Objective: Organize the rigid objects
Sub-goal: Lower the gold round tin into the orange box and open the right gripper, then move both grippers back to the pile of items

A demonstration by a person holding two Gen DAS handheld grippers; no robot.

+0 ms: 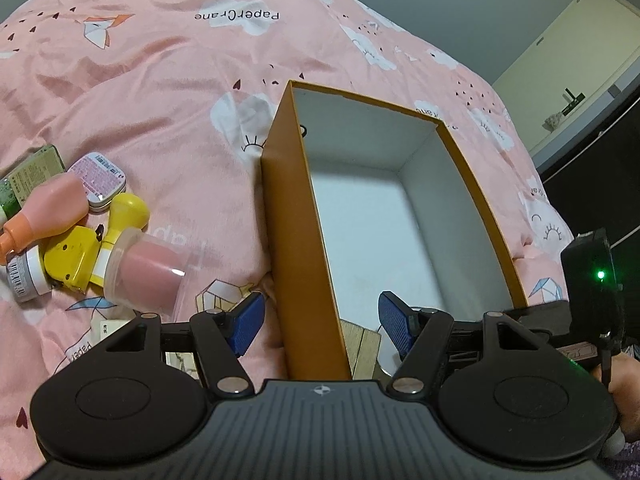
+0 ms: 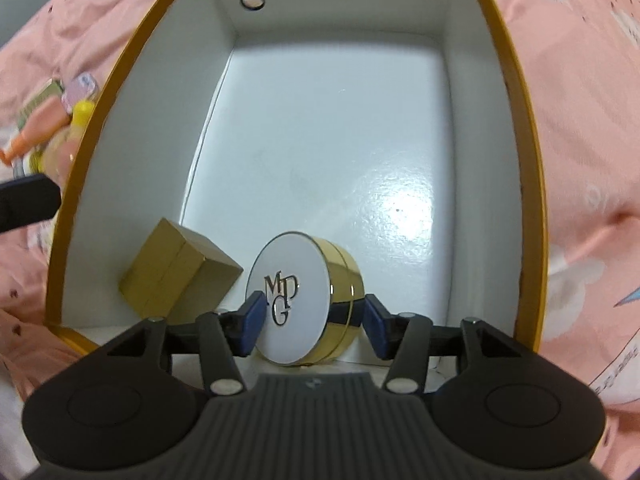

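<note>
**Compact set on edge inside the box**

A round compact, white-lidded with a glossy gold rim and "MDG" lettering, is seen standing on edge at the near end of the orange box, between the blue pads of the right gripper. The left pad touches the lid; whether the right pad presses the rim cannot be told. Its underside is hidden. Just beside it a gold carton is tilted against the white wall. The left gripper is spread, straddling the box's near wall. Outside, a blurred, partly cropped pile is made out: a yellow bottle, a pink tin, a clear-capped pink jar, on wrinkled pink bedding.
</note>
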